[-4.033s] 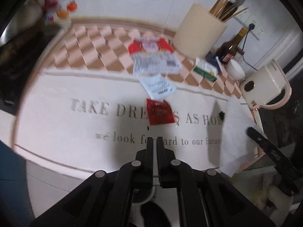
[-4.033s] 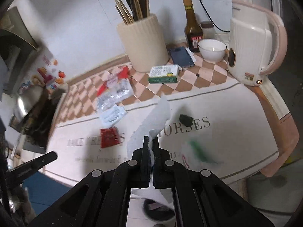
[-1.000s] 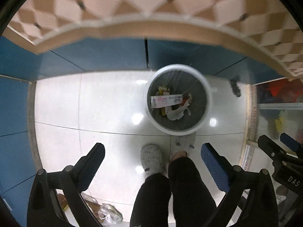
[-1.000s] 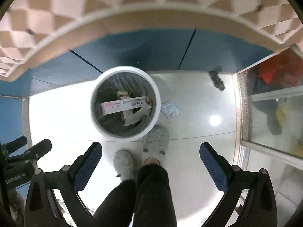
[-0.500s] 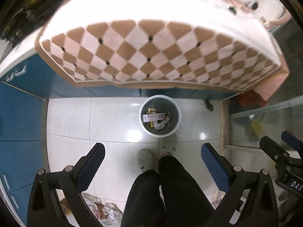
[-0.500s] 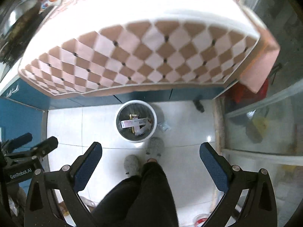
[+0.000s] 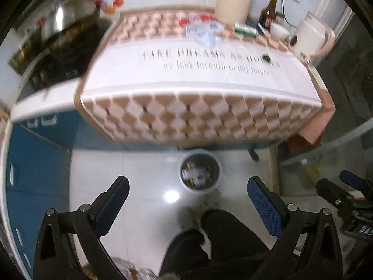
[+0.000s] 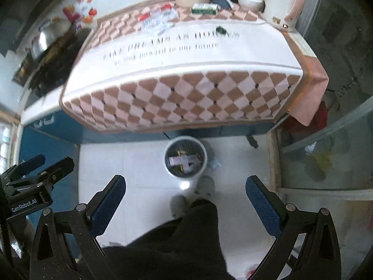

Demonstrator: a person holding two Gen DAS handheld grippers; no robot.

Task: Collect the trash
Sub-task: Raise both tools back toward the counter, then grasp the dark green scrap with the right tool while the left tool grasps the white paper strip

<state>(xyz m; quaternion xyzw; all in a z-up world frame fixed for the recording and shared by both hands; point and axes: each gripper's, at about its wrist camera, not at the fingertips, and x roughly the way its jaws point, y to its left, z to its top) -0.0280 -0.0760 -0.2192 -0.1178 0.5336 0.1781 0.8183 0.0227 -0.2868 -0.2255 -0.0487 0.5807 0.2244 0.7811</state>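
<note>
We find both grippers held above the floor in front of the counter, each empty. The left gripper [image 7: 187, 207] has its 2 fingers spread wide, blue pads facing inward, nothing between them. The right gripper [image 8: 185, 204] is likewise spread wide and holds nothing.

The trash bin [image 8: 185, 156], white-rimmed with a dark liner, stands on the white tiled floor just in front of the blue cabinet fronts, below the counter edge. It contains several pieces of litter, among them a pale flat carton; the rest is too blurred to identify. 1 small crumpled wrapper [image 8: 214, 164] lies on the floor just beside the bin, to its right. In the left wrist view the bin [image 7: 200, 173] appears between the 2 spread fingers.

On the counter, a checkered cloth [image 8: 181, 98] with a white lettered centre hangs over the front edge. Remaining trash lies at the far side of the cloth: red-and-clear plastic wrappers [image 8: 157, 18] near the utensil holder [image 7: 233, 2], and a small dark object [image 8: 221, 30] on the lettering. A green-and-white box [image 8: 205, 8] sits just beside the holder. A white bowl [image 8: 249, 1], a brown bottle [image 7: 269, 12] and a white kettle [image 8: 283, 0] stand at the right rear corner.

The person's dark trouser legs and grey slippers [image 8: 205, 185] are near the bin.
</note>
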